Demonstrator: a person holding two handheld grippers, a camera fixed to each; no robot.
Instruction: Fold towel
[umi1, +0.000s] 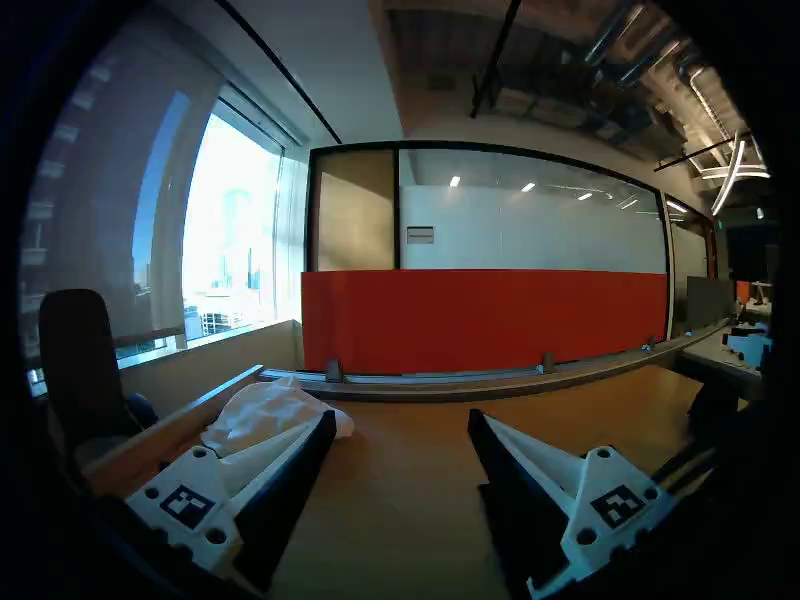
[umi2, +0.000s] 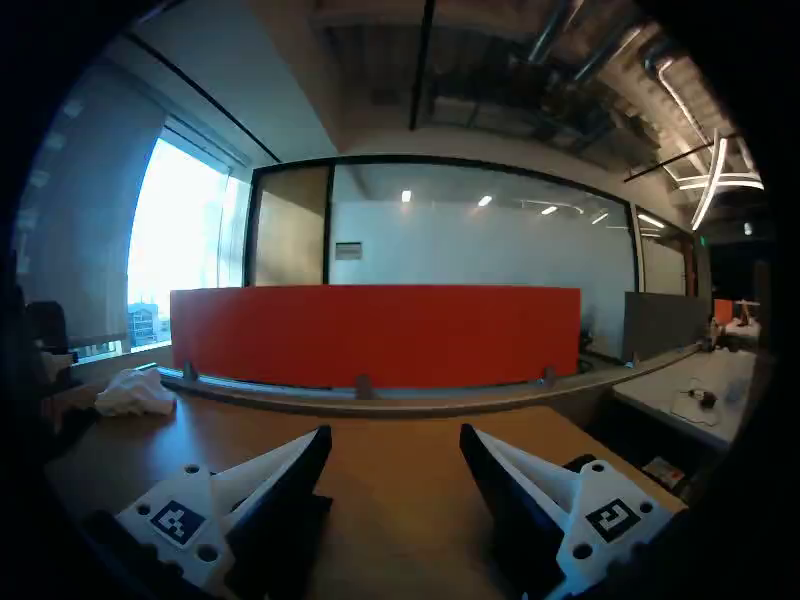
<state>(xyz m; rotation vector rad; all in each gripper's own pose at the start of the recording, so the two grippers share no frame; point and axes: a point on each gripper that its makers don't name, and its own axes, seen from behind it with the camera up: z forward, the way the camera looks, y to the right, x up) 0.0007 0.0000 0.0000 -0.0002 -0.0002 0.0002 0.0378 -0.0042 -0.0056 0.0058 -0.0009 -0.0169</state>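
Your left hand-held gripper (umi1: 400, 415) and right hand-held gripper (umi2: 395, 430) are both spread and empty. The towel (umi1: 265, 410) lies crumpled at the bench's (umi1: 420, 500) far left edge. Pinch a bunched layer rather than a corner and the fold will likely skew, or the towel may slide off that edge.

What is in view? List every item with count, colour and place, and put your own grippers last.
towel: one, white, crumpled at the desk's far left, near the window
desk: one, brown wood, under both grippers
partition: one, red, along the desk's far edge
chair: one, dark, left of the desk
window: one, bright, on the left
side desk: one, pale, on the right, small items on it
left gripper: one, white and black, open, over the desk
right gripper: one, white and black, open, over the desk
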